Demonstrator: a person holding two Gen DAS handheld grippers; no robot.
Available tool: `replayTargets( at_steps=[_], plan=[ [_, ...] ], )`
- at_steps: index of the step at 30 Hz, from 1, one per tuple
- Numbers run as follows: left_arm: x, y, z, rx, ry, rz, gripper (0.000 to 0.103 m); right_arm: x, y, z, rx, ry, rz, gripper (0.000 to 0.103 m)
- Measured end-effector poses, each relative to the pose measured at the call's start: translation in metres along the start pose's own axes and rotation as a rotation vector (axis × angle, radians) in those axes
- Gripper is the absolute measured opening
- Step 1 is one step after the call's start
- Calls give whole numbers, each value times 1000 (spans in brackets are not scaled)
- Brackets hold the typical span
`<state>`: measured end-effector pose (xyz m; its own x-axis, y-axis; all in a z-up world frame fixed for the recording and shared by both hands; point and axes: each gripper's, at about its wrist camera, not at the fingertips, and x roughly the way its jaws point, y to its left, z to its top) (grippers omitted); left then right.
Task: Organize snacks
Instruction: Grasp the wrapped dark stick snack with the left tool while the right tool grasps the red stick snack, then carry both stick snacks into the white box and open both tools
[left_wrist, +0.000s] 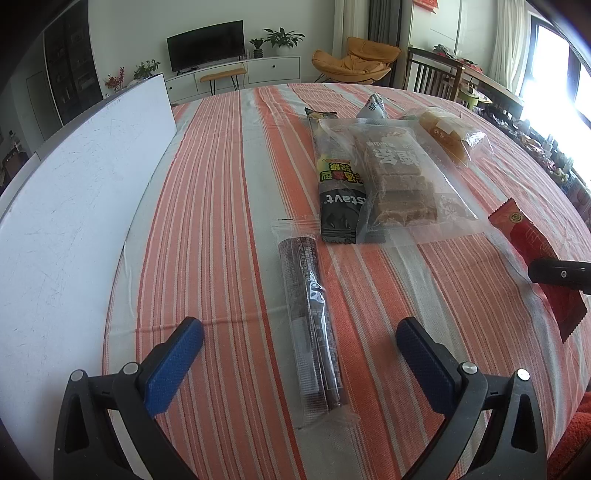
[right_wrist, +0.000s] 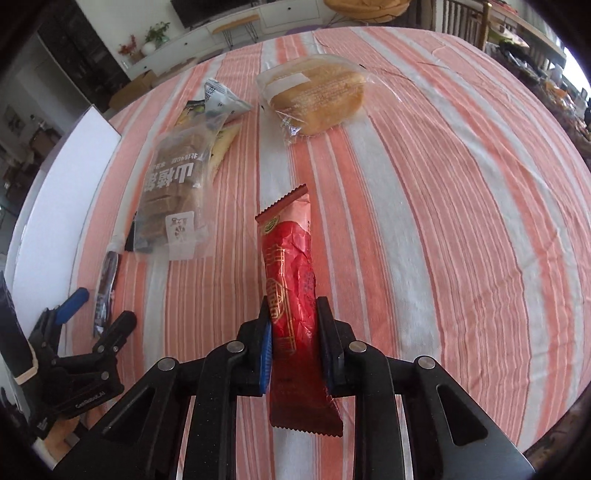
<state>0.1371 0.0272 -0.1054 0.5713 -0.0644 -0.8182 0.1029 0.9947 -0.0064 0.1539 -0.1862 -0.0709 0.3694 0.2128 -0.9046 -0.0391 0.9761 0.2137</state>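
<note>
My right gripper (right_wrist: 294, 310) is shut on a red foil snack packet (right_wrist: 291, 258), pinching its lower half; the packet stands lengthwise between the pads, just over the striped cloth. In the left wrist view the same red packet (left_wrist: 532, 243) shows at the right edge, with the right gripper (left_wrist: 557, 275) on it. My left gripper (left_wrist: 299, 325) is open, its blue pads either side of a dark stick snack (left_wrist: 303, 266) in clear wrap that lies on the cloth. From the right wrist view, the left gripper (right_wrist: 99, 310) sits at the far left, beside that stick snack (right_wrist: 105, 288).
On the orange-striped tablecloth (left_wrist: 221, 184) lie a long black packet (left_wrist: 332, 177), a clear bag of brown bars (left_wrist: 399, 177) overlapping it, a small grey packet (left_wrist: 373, 107) and a wrapped bun (right_wrist: 317, 99). A white panel (left_wrist: 74, 184) runs along the left side.
</note>
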Motion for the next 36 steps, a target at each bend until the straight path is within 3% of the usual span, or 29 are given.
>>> replayTargets(
  at_steps=[4,6,7,8,9,10,11,12,13,14,19,23,28,30,32,36],
  plan=[
    [0,1,2,14,20,-13,103,-5,6,-19,-12,19,-40,23],
    [0,1,7,44,68,-35,102,-4,7,-21,-35,26,-63,32],
    [0,1,9,53,82,-45,98,-4,9,-20,-47,24,-76,37],
    [-3,2,10,51,86,-52,92,-4,10,-19,-58,23,-92,49],
    [-5,2,12,46,88,-53,88,-4,13,-16,-73,14,-104,52],
    [-5,2,12,44,89,-48,82,-2,16,-13,-91,11,-114,52],
    [-7,2,12,44,82,-36,68,0,17,-12,-106,17,-119,49],
    [-9,2,12,46,63,-37,56,5,20,-8,-117,30,-118,34],
    [-12,2,12,46,51,-43,24,5,20,-7,-125,23,-143,25],
    [-14,3,11,38,56,-43,17,4,19,-7,-121,20,-154,18],
    [-56,11,-4,-54,-8,-235,17,-27,7,-15,2,-43,-50,15],
    [-106,15,-14,-109,-69,-377,17,-56,19,-16,51,-101,68,15],
    [-195,45,-18,-172,-208,-467,17,-94,82,-3,3,-161,237,14],
    [-233,68,-19,-191,-281,-458,17,-112,123,4,-38,-183,339,14],
    [-265,93,-22,-217,-352,-404,17,-127,165,10,-89,-199,436,14],
    [-296,147,-30,-257,-423,-167,17,-137,254,13,-192,-169,611,14]
  ],
)
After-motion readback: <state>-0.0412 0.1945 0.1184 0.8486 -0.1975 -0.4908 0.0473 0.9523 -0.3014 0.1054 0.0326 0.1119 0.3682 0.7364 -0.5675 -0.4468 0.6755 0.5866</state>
